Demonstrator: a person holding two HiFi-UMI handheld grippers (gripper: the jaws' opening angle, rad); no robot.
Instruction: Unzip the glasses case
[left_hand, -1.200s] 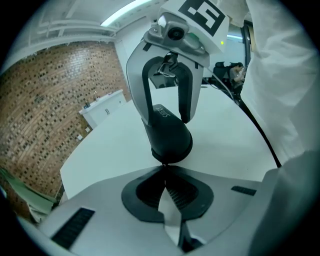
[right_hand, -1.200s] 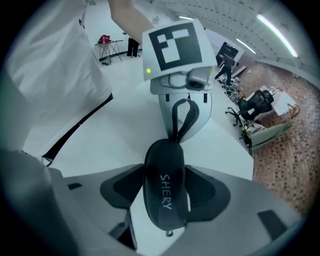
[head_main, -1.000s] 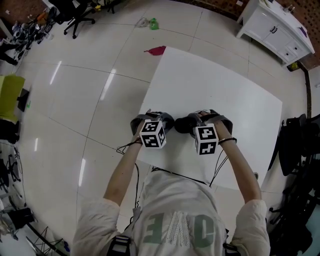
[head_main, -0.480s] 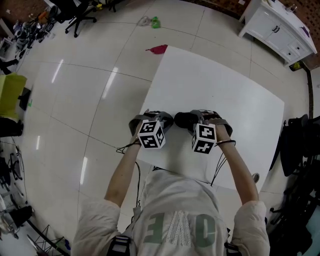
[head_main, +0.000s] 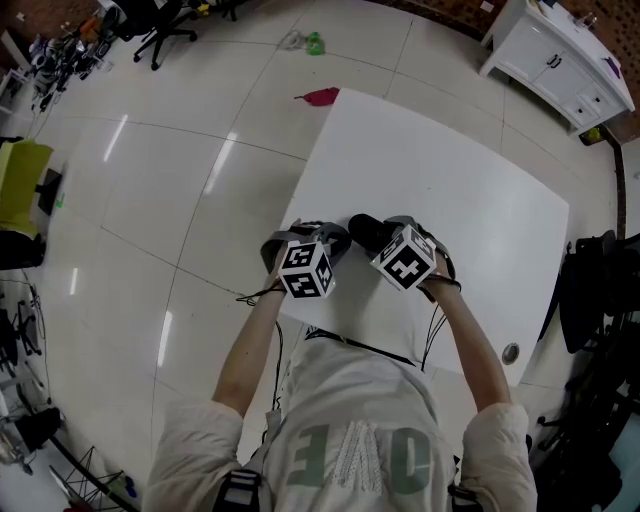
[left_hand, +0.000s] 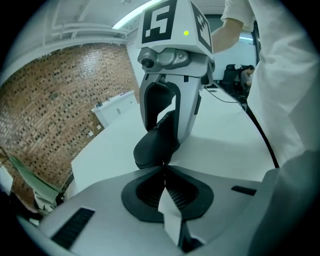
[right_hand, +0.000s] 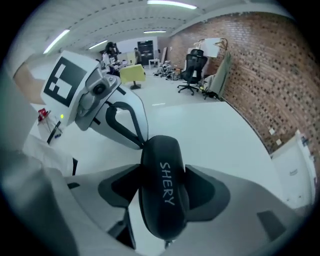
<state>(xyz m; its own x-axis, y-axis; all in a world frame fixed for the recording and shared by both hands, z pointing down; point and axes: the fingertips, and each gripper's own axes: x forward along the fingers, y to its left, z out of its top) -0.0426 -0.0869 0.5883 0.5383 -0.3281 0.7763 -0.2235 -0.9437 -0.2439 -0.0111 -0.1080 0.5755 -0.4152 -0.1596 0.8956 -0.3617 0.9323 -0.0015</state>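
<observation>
Glasses case (right_hand: 162, 195), black with pale "SHERY" lettering, lies crosswise between the jaws of your right gripper (head_main: 388, 236); both pads press on its long sides, so these jaws stand wide and are clamped on it; you hold it low over the near-left part of the white table (head_main: 480, 200), and whether it rests on the table cannot be told. Your left gripper (left_hand: 164, 169) is just left of the case; its jaws are closed together, their tips meeting right at the case's left end; whether they pinch a zip pull there cannot be made out. From the head view, the two marker cubes sit side by side near the table's near edge. Pale tiled floor (head_main: 180, 170) lies left of the table; a white cabinet (head_main: 560, 60) stands far right.
</observation>
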